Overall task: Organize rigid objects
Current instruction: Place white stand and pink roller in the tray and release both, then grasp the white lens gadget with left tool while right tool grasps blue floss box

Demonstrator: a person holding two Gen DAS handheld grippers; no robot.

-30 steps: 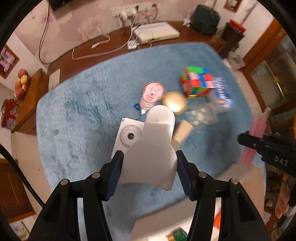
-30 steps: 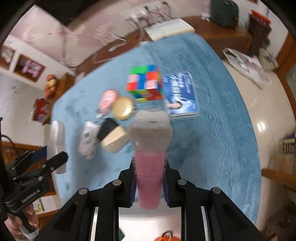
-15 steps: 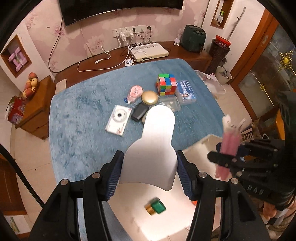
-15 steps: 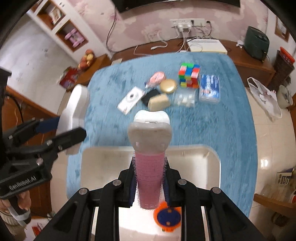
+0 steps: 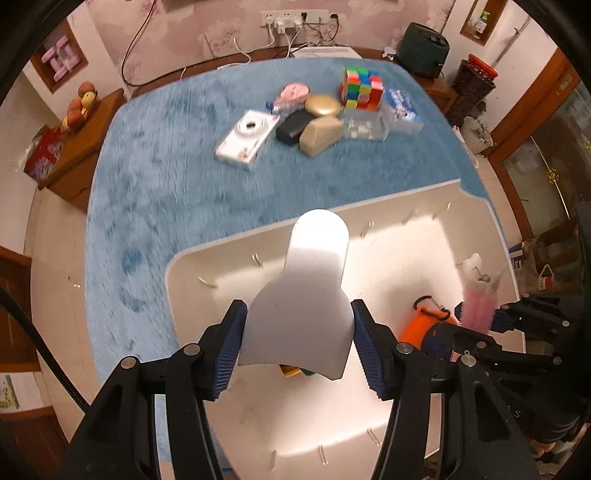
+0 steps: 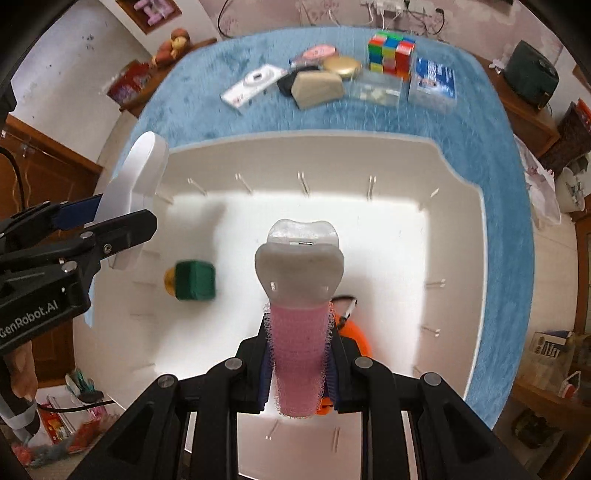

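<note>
Setting: private home, living room.
- Pink floral wallpaper (image 5: 229, 22) with a wall socket strip (image 5: 291, 16) and trailing cables.
- Dark wooden sideboard (image 5: 85, 147) bearing a pile of fruit (image 5: 79, 105).
- Recessed wall niche (image 5: 61, 61) holding pink containers.
- Table under a plush blue cloth (image 5: 166, 177).
- Glossy tiled floor (image 5: 51, 258); wood-framed glass door (image 5: 546, 140) at right.

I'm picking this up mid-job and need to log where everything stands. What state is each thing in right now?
left gripper: shut on the white paddle-shaped piece, over the bin
right gripper: shut on the pink bottle, over the bin
white bin: open, partly filled
green box: in the bin
orange item: in the bin, partly hidden
white camera: on the blue rug, not yet binned
Rubik's cube: on the rug
</note>
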